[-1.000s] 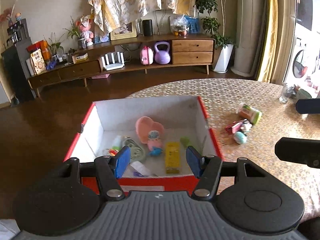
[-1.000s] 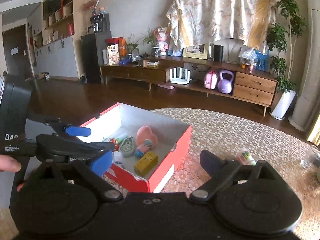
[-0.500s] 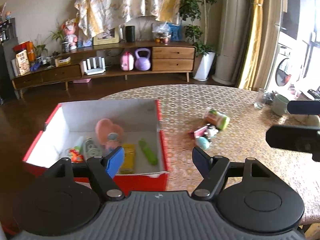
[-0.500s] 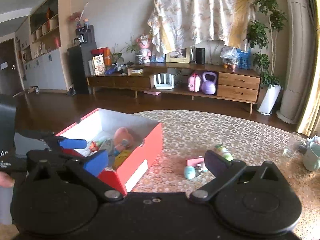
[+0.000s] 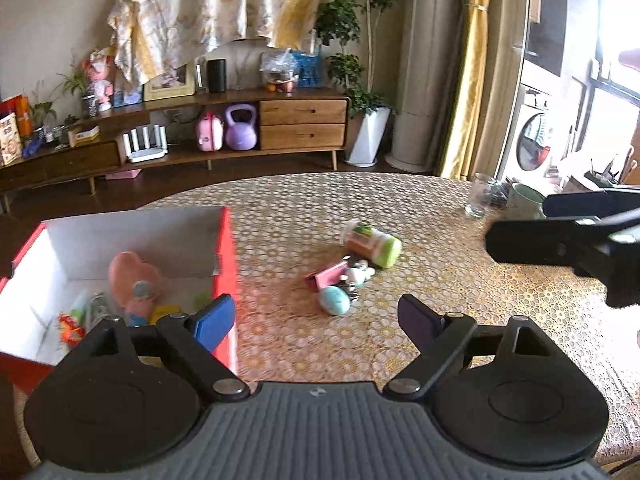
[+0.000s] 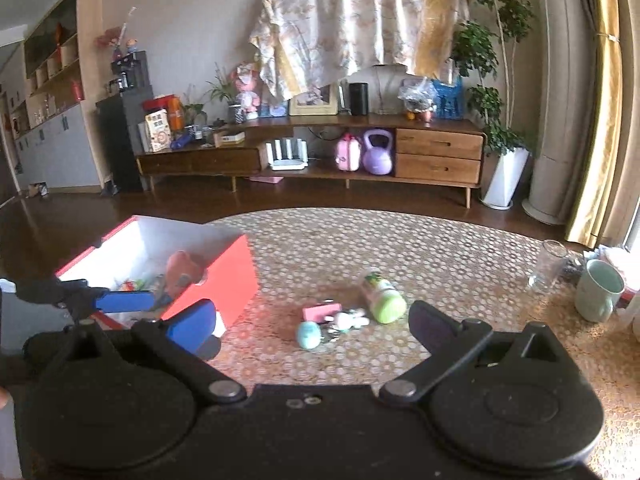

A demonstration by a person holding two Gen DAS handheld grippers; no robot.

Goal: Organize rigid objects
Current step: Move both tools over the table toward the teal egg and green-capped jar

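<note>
Toys [image 5: 352, 276] were left on the table [image 5: 440, 220], right of the box [image 5: 226, 248]; both grippers [image 5: 316, 318] [image 6: 312, 326] were spread wide, empty, the left's jaws just opened.

I count 1 red box [image 6: 224, 276] on the bench [image 6: 440, 256], 4 loose items beside it: 1 green-capped bottle [image 6: 382, 294], 1 pink block [image 6: 320, 312], 1 white figure [image 6: 350, 319], 1 teal egg [image 6: 309, 335]. Also 1 glass [image 6: 550, 266], 1 mug [image 6: 600, 290].

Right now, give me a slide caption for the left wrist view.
Open left gripper faces small toys: teal egg, green-capped bottle, beside the red box.
</note>
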